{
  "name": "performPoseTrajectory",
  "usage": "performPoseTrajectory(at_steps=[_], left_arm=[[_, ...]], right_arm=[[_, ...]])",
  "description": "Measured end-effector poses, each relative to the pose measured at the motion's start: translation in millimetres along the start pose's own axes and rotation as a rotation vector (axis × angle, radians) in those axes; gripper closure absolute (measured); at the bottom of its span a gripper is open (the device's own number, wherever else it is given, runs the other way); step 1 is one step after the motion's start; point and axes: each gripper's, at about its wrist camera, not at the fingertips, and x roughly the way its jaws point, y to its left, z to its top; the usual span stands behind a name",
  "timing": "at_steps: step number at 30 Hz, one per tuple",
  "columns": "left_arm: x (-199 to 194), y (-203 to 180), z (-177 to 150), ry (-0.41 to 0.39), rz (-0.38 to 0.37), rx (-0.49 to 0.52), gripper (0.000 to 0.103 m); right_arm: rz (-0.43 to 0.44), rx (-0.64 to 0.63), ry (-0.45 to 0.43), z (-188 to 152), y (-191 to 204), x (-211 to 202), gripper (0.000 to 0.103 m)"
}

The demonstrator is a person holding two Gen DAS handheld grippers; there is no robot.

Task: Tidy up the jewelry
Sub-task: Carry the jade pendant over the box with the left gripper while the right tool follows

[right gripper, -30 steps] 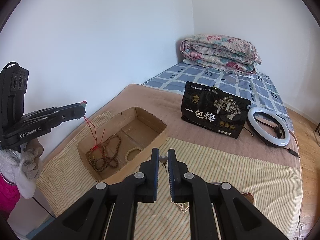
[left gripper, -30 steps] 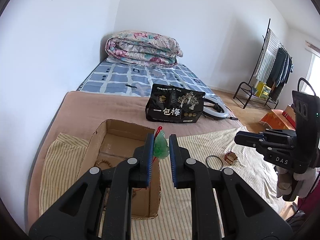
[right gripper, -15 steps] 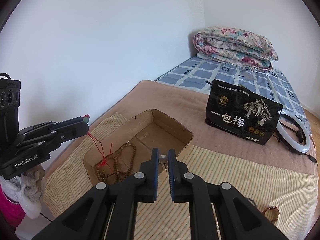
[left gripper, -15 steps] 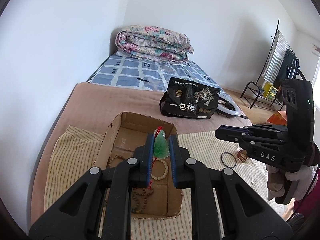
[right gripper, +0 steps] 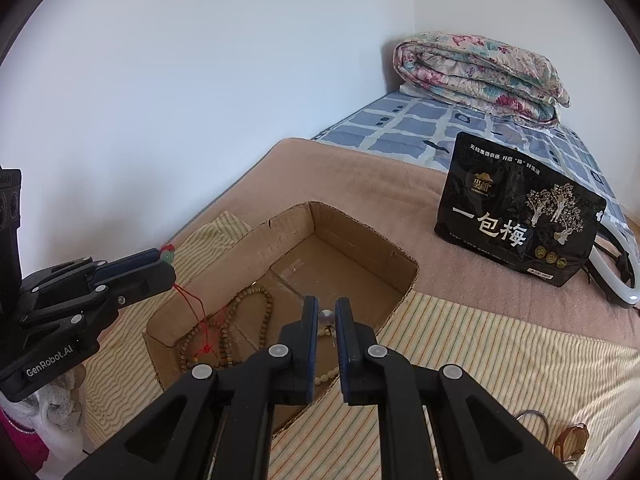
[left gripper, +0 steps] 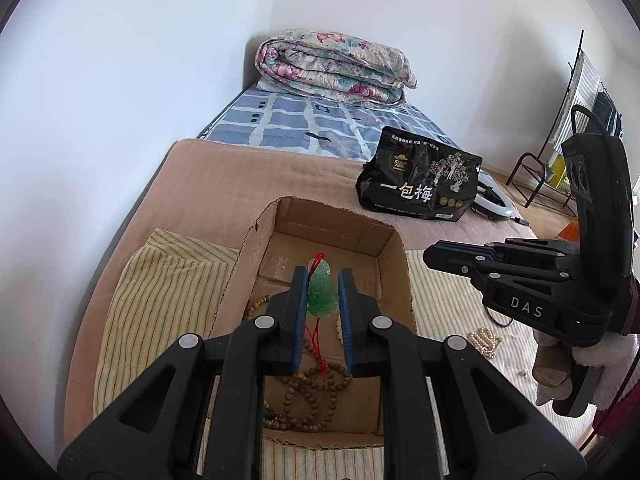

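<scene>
My left gripper [left gripper: 322, 280] is shut on a green jade pendant [left gripper: 321, 290] whose red cord [left gripper: 316, 334] hangs down into the open cardboard box [left gripper: 394, 248]. Brown bead necklaces [left gripper: 316, 396] lie on the box floor. My right gripper [right gripper: 326, 312] is shut on a small pearl-like bead piece [right gripper: 326, 315] over the box's near edge [right gripper: 404, 300]. In the right wrist view the left gripper [right gripper: 160, 264] holds the pendant [right gripper: 168, 254] above the box's left side. In the left wrist view the right gripper [left gripper: 432, 256] hovers at the box's right wall.
A pearl strand [left gripper: 486, 340] and a dark ring [left gripper: 500, 320] lie on the striped cloth [left gripper: 160, 280] right of the box. A ring [right gripper: 534, 420] and an amber piece [right gripper: 572, 440] lie by the right gripper. A black snack bag [right gripper: 516, 216], ring light [right gripper: 616, 272] and folded quilt [left gripper: 336, 66] sit farther back.
Both grippers have moved in over the cardboard box. The pendant's cord now hangs inside the box, and the right gripper has come to the box's near edge.
</scene>
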Motion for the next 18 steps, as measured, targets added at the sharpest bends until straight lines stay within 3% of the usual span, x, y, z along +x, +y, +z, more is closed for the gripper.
performPoseTrajectory(at_steps=[18], left_arm=[[23.1, 6.4, -16.2, 0.069, 0.027, 0.000, 0.089]], right_arm=[[0.016, 0.021, 0.033, -6.3, -2.4, 31.2, 0.094]])
